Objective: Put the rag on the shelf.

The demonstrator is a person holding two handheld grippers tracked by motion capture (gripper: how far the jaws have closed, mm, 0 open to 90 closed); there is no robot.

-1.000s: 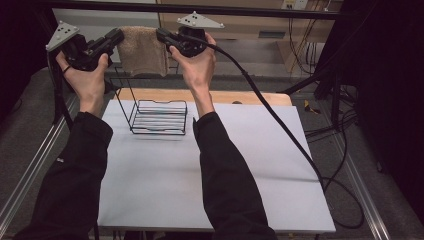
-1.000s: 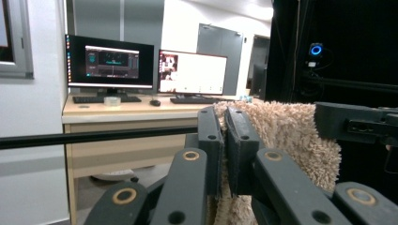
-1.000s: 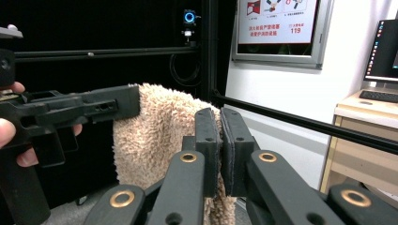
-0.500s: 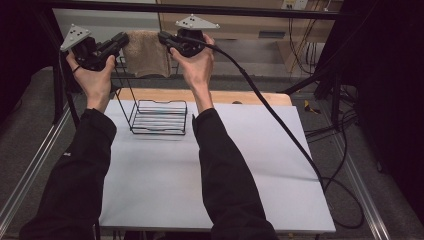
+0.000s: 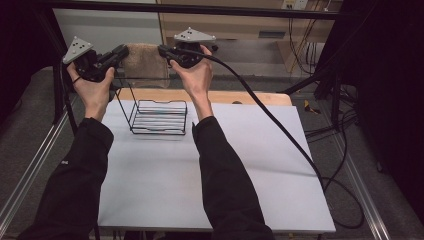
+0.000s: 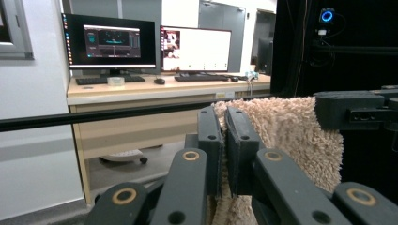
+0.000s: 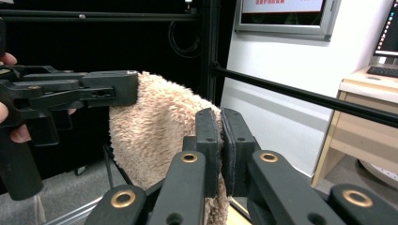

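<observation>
You hold a fluffy beige towel (image 5: 145,65) stretched in the air between both tools, above the black wire rack (image 5: 160,116) on the white table (image 5: 250,165): left gripper (image 5: 120,51) and right gripper (image 5: 164,51) each clamp an upper corner.

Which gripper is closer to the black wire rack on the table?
Left, I think, but only slightly. The left gripper is up above the wire rack's left back corner; the right gripper is above its right back side. Both hold the fluffy beige towel over it.
</observation>
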